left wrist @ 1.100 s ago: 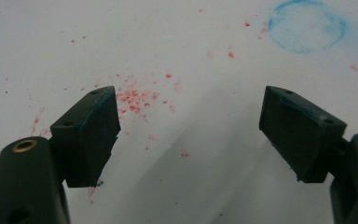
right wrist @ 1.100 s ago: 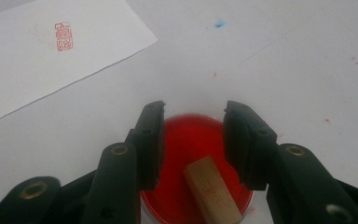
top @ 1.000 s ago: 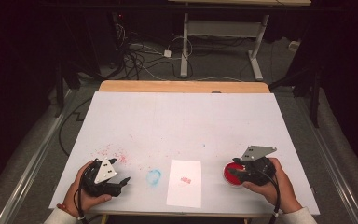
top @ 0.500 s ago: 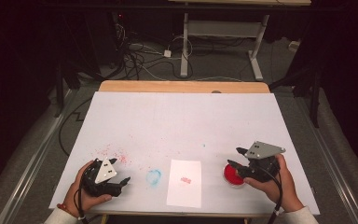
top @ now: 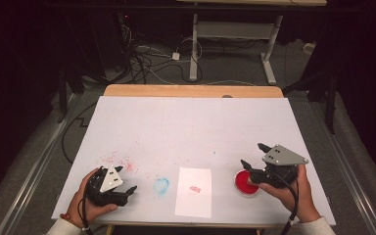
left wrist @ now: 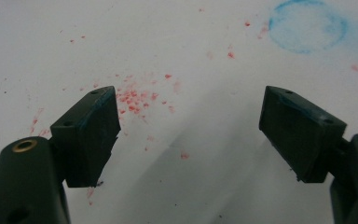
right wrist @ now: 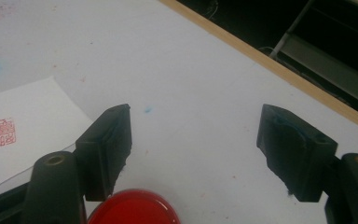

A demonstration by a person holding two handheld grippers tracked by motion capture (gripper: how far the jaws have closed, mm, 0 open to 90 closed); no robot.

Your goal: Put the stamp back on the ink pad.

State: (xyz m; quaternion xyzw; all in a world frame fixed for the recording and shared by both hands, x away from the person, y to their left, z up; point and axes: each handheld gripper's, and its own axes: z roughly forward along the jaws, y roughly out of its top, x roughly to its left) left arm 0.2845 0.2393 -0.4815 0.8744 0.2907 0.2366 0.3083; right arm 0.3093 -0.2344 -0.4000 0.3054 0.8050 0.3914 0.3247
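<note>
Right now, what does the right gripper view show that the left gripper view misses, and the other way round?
Right gripper view alone: the red ink pad just below the open jaws, the white paper bearing a red stamp mark, and the table's wooden edge. Left gripper view alone: a full blue ring smudge and scattered red specks. Both share the white table cover and a pair of black jaws standing wide apart with nothing between them.
</note>
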